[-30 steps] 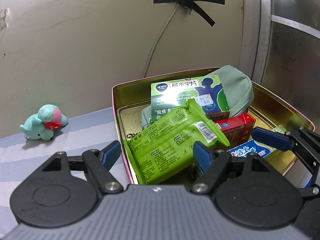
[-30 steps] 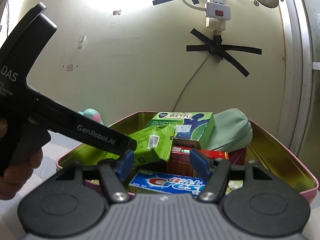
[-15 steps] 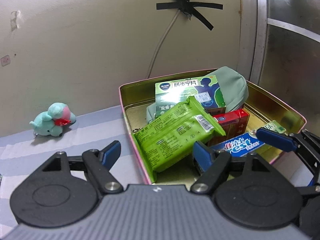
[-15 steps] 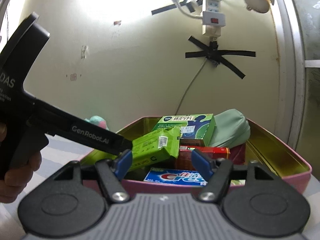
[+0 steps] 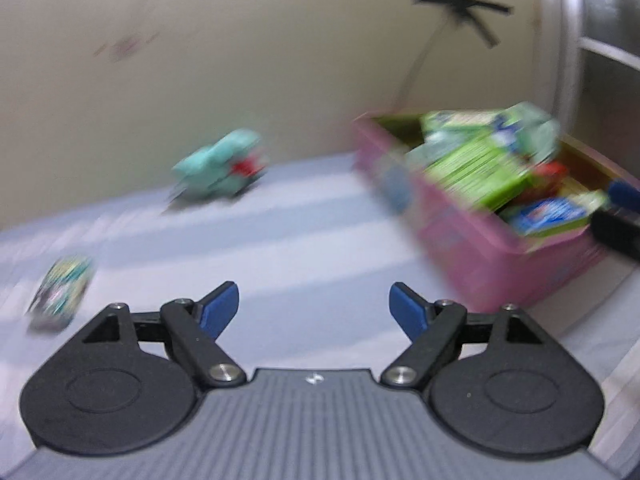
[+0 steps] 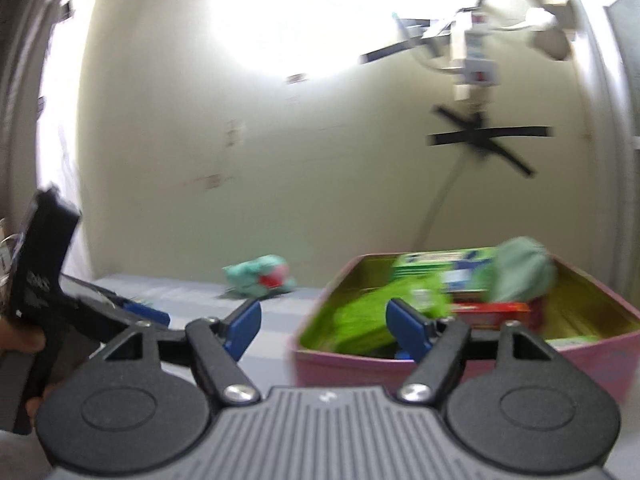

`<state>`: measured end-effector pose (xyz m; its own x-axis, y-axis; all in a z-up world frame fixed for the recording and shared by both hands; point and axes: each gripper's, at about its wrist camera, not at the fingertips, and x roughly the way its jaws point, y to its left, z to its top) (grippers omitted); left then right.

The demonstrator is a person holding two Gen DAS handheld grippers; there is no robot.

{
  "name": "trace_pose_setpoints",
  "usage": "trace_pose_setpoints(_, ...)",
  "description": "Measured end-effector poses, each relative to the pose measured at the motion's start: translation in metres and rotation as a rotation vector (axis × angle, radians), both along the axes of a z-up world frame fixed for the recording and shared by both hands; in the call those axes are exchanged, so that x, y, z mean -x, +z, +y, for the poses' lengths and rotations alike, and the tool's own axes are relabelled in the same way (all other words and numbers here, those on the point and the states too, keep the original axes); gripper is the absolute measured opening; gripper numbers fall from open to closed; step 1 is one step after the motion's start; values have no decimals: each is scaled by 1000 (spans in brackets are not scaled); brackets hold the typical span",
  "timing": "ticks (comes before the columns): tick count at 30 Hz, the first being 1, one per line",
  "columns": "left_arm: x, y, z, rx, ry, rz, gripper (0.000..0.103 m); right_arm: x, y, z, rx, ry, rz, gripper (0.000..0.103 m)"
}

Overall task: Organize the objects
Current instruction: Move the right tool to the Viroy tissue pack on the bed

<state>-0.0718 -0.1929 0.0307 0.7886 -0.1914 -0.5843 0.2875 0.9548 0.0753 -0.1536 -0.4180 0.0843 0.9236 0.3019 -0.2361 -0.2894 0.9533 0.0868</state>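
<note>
A pink tin box [image 5: 492, 252] with a gold inside stands at the right on the striped cloth; it also shows in the right wrist view [image 6: 520, 364]. It holds a green packet [image 5: 476, 172], a green medicine box [image 6: 436, 260], a red box [image 6: 496, 312], a toothpaste box [image 5: 548, 212] and a grey-green pouch [image 6: 520, 272]. A teal plush toy [image 5: 216, 172] lies by the wall, left of the box. A small colourful packet [image 5: 60, 288] lies at the far left. My left gripper [image 5: 314, 308] is open and empty, back from the box. My right gripper [image 6: 322, 324] is open and empty.
The wall behind carries taped cables and a power strip [image 6: 476, 64]. A window frame [image 5: 568, 40] runs up the right side. The striped cloth [image 5: 300, 248] spreads between the toy and the box. The left gripper body [image 6: 44, 288] shows at the left of the right wrist view.
Both grippers have pulled back from the box and swung left, blurring the views. The box now sits farther right, and the toy and the small packet have come into view.
</note>
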Motion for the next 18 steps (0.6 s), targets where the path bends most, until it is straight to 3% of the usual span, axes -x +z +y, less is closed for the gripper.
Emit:
trace_pose_setpoints(7, 1, -19, 131, 25, 240, 18, 84, -35, -2, 97, 63, 254, 118, 75)
trace_pose_setpoints(14, 0, -20, 241, 106, 567, -98, 84, -102, -18, 221, 69, 413, 266, 81)
trace_pose_setpoints(16, 0, -28, 258, 144, 626, -106, 82, -119, -25, 256, 61, 424, 300, 86)
trace_pose_setpoints(18, -1, -28, 271, 248, 633, -81, 83, -139, -31, 289, 62, 425, 330, 87)
